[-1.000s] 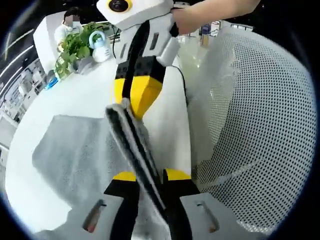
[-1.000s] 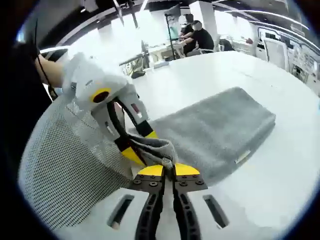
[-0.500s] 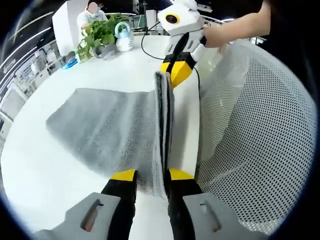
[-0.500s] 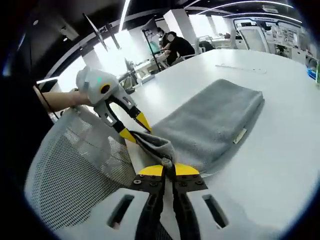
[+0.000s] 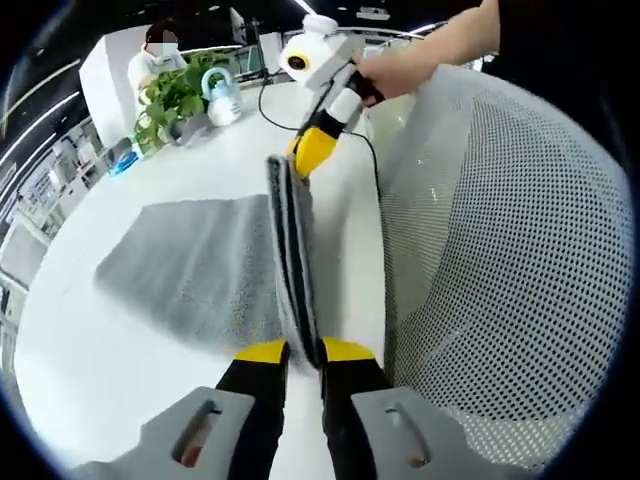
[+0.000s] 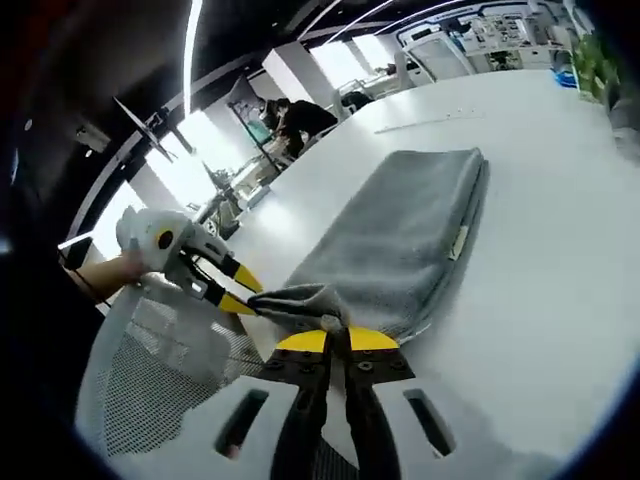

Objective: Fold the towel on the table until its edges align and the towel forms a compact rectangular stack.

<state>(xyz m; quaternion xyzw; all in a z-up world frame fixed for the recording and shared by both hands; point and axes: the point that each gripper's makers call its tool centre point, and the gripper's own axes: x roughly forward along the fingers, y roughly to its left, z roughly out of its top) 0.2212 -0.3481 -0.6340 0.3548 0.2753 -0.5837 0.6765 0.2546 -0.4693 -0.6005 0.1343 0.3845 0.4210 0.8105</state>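
1. Presently, a grey towel [image 5: 190, 270] is recorded lying on the white table [image 5: 80, 370], already doubled into a long rectangle; a small label [image 6: 459, 241] is seen at one long side in the right gripper view.
2. Its near edge is held raised off the table and drawn taut between two corners, standing as a thin vertical band in the left gripper view.
3. Left gripper [image 5: 303, 350]: jaws are closed on the nearer corner of that raised edge.
4. Right gripper [image 6: 336, 336]: jaws are pressed together on the other corner, cloth bunched just above the yellow tips.
5. Each gripper is also seen in the other's view, held by a hand [image 5: 395, 68].
6. A mesh chair back [image 5: 500, 260] is noted just beside the table edge; a potted plant [image 5: 175, 95] stands well apart at the far side.
7. Judged state: at least one fold is done; a further fold, carrying the lifted edge across to the far edge, is left, along with aligning edges and release.
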